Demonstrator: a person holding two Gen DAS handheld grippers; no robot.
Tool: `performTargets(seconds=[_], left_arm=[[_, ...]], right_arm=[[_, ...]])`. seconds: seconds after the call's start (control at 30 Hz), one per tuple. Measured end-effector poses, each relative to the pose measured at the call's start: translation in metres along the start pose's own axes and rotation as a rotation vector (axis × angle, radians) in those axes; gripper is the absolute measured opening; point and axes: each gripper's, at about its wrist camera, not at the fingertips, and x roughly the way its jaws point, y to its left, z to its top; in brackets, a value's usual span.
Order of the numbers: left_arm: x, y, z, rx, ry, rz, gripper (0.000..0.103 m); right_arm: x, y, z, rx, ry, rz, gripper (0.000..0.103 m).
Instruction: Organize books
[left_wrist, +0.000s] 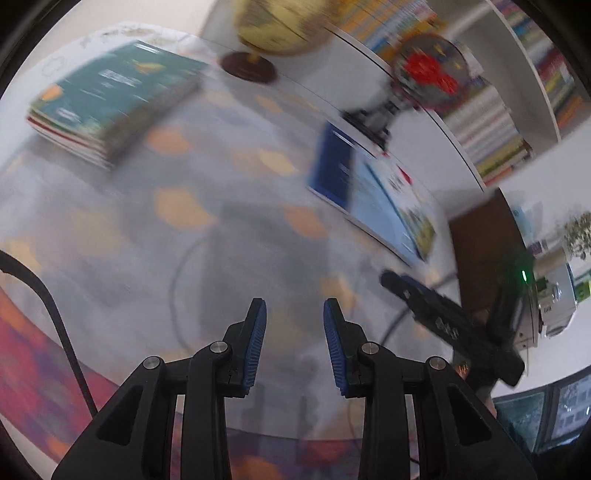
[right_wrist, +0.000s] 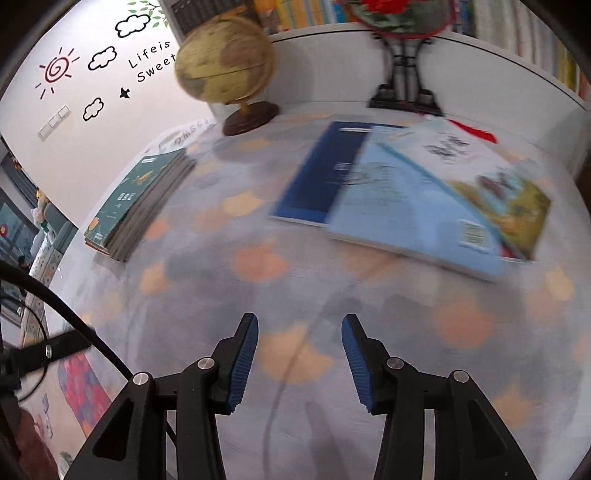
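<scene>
Soft grey tablecloth with orange cat shapes (right_wrist: 258, 258) lies under both grippers. Left gripper (left_wrist: 294, 314) and right gripper (right_wrist: 299, 328) have spread, empty jaws. Ahead, a light blue picture book (right_wrist: 406, 218) overlaps a dark blue book (right_wrist: 314, 181) near the far edge; a green-topped book stack (right_wrist: 136, 199) sits by the left edge.

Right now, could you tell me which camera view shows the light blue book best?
The right wrist view: the light blue book lies large and whole there, overlapping the dark blue book. The left wrist view shows the same book smaller, foreshortened and more blurred, near the frame's right side.
</scene>
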Motion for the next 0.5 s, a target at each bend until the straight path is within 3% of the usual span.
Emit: performTargets(seconds=[0.3,0.5], left_arm=[[-0.014,-0.099,-0.057,0.119,-0.037,0.071,0.031],[-0.044,-0.158,-0.106,0.161,-0.16,0.194,0.031]], right_arm=[[-0.037,-0.074,-0.009,-0.005,-0.005,0.053,0.046],[-0.057,-0.084,-0.017,-0.037,-0.032,0.175,0.047]])
